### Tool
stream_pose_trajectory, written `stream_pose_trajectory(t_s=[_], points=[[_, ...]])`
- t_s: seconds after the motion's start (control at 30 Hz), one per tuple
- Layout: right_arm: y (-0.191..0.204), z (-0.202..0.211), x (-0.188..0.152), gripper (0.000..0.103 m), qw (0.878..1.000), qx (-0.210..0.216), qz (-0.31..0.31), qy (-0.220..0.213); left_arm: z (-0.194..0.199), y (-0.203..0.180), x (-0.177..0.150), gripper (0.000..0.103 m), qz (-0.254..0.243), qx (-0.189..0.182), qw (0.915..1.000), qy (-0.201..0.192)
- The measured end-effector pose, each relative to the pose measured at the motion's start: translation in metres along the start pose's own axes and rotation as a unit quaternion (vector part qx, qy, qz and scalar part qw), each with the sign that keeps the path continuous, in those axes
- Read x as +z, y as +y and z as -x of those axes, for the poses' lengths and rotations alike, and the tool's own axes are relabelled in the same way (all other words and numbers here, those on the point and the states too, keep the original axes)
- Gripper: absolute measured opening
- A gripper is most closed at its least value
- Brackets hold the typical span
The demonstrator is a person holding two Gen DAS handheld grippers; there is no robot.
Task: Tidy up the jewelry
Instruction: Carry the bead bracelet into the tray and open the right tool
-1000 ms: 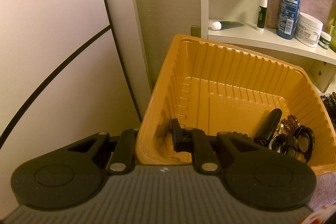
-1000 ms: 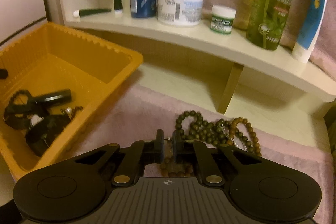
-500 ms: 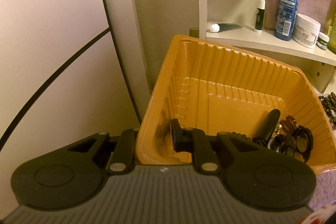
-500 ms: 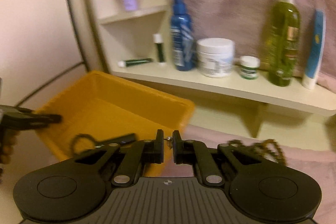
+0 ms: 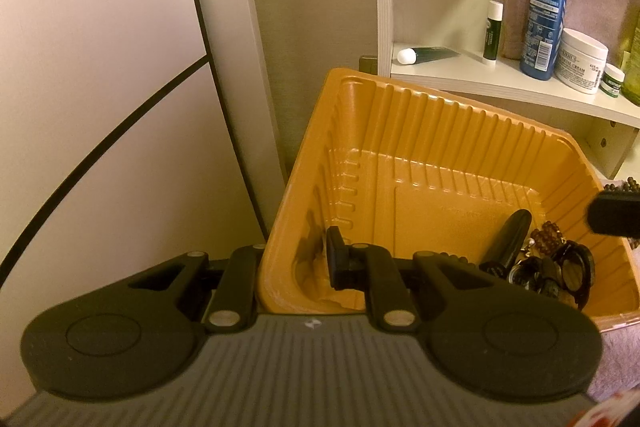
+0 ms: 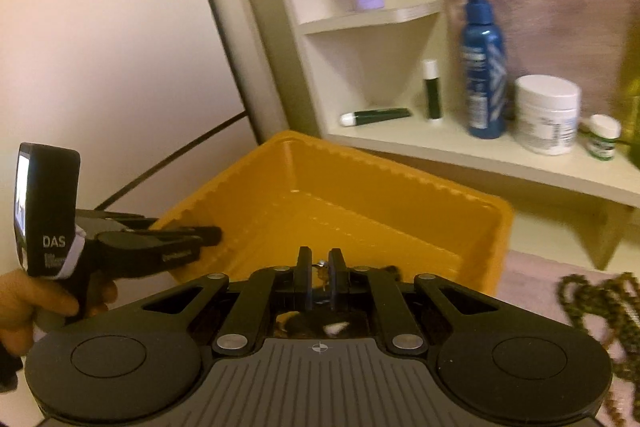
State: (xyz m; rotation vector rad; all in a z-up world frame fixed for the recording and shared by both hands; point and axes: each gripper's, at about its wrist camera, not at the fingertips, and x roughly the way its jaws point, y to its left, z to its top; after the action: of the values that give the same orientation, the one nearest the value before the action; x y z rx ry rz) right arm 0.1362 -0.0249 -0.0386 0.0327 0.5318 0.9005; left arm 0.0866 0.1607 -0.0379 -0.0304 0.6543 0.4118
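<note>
An orange plastic tray (image 5: 440, 131) stands tilted against the wall. My left gripper (image 5: 304, 263) is shut on its near-left wall, with one finger inside and the other hidden outside. A black tube (image 5: 508, 243), a brown bead bracelet (image 5: 548, 239) and dark round pieces (image 5: 568, 271) lie in the tray's right corner. My right gripper (image 6: 320, 267) hangs over the tray (image 6: 360, 195), shut on a small silvery piece of jewelry (image 6: 320, 262). Its finger (image 5: 616, 215) shows at the left wrist view's right edge. The left gripper (image 6: 208, 233) and a hand (image 6: 24, 311) appear in the right wrist view.
Several bead strings (image 6: 592, 303) lie on a pink towel (image 6: 532, 275) right of the tray. A white shelf (image 6: 500, 151) behind carries a blue spray bottle (image 6: 482, 59), a white jar (image 6: 546, 115), a small jar (image 6: 604, 137) and green tubes. A pale wall panel (image 5: 100, 47) fills the left.
My right gripper has risen from the bead pile on the towel and swung left over the tray, still shut on the small piece. My left gripper has kept its hold on the tray.
</note>
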Motion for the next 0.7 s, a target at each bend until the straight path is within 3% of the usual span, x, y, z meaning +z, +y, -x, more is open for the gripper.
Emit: stream_pose_trajectory(t_s=[0.7], points=[[0.004, -0.062, -0.007, 0.008, 0.998, -0.014, -0.042, 0.053, -0.002, 0.001, 0.000, 0.014, 0.004, -0.008, 1.0000, 0.000]])
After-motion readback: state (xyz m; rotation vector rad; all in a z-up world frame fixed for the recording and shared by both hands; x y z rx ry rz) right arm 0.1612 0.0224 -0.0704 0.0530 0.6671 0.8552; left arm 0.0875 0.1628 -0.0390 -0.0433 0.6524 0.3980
